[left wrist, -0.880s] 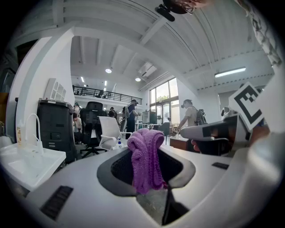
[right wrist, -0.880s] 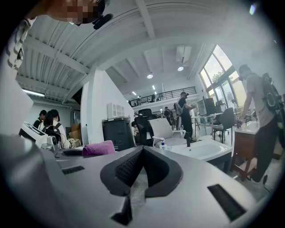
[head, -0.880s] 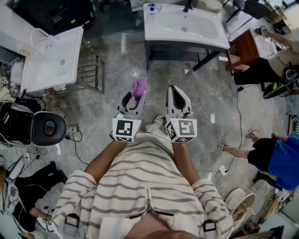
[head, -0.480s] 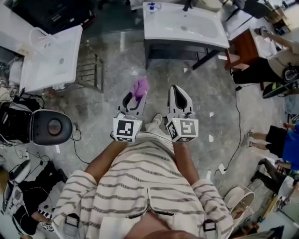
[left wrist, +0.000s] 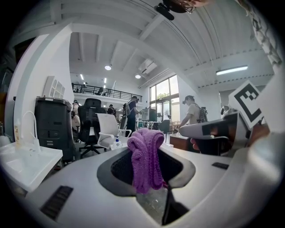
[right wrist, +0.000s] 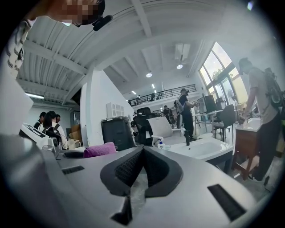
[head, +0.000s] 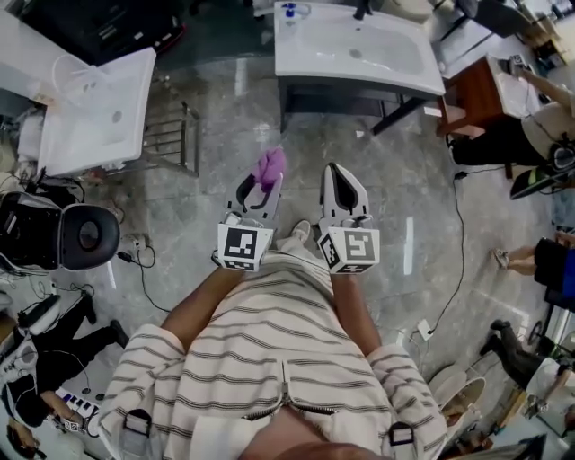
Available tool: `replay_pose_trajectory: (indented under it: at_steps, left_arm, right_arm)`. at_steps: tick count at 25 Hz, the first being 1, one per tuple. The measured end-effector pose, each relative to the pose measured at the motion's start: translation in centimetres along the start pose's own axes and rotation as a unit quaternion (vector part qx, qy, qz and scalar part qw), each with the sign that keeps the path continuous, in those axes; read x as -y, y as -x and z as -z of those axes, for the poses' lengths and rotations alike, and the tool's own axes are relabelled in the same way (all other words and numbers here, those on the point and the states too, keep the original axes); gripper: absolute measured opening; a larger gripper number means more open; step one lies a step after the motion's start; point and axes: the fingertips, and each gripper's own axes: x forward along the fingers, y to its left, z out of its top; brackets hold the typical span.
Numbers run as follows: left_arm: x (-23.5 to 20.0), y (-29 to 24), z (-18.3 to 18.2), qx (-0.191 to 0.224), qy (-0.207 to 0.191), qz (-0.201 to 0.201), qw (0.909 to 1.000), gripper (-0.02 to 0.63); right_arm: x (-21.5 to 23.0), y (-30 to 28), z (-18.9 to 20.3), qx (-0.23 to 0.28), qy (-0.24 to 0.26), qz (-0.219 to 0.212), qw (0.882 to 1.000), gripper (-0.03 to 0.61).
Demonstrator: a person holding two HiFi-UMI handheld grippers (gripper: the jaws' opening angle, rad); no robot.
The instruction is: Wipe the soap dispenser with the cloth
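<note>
My left gripper (head: 260, 186) is shut on a purple cloth (head: 269, 166), which sticks up in a bunched fold from between its jaws (left wrist: 144, 156). My right gripper (head: 340, 176) is beside it, shut with nothing between its jaws (right wrist: 141, 152). Both are held level at waist height over the grey floor. A small soap dispenser with a blue top (head: 290, 13) stands on the back left corner of the white sink (head: 395, 67) ahead. It also shows far off in the right gripper view (right wrist: 158, 141). Neither gripper is near it.
A second white basin (head: 99, 117) on a metal frame stands at the left, with a black office chair (head: 85, 235) and cables below it. A wooden cabinet (head: 472, 94) and people's legs (head: 539, 256) are at the right. Grey marble floor (head: 225, 117) lies between me and the sink.
Both grippers keep their places and the cloth stays gripped. The people at the right have moved toward the frame's edge, and the black chair at the left has turned.
</note>
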Motion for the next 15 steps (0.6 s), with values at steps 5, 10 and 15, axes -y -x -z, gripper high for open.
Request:
replay_pose_trajectory:
  at_steps: [5,10,15]
  left_arm:
    - [0.5,-2.6,-1.0,0.003,-0.009,-0.02,0.9998,0.132]
    - [1.4,-4.4,-1.1,0.005,-0.008,-0.049,0.9987,0.132]
    - [1.3,-5.2,-0.8,-0.006,-0.006,-0.07,0.9975,0.132]
  right_arm:
    - [2.6,-1.6,-1.0,0.009,-0.005,-0.022,1.0,0.008]
    - [4.7,-2.7,-1.1,0.008,-0.015,-0.05,0.999,0.009]
    - [5.3,-4.2,-0.6,-0.001,-0.016,-0.071,0.997,0.009]
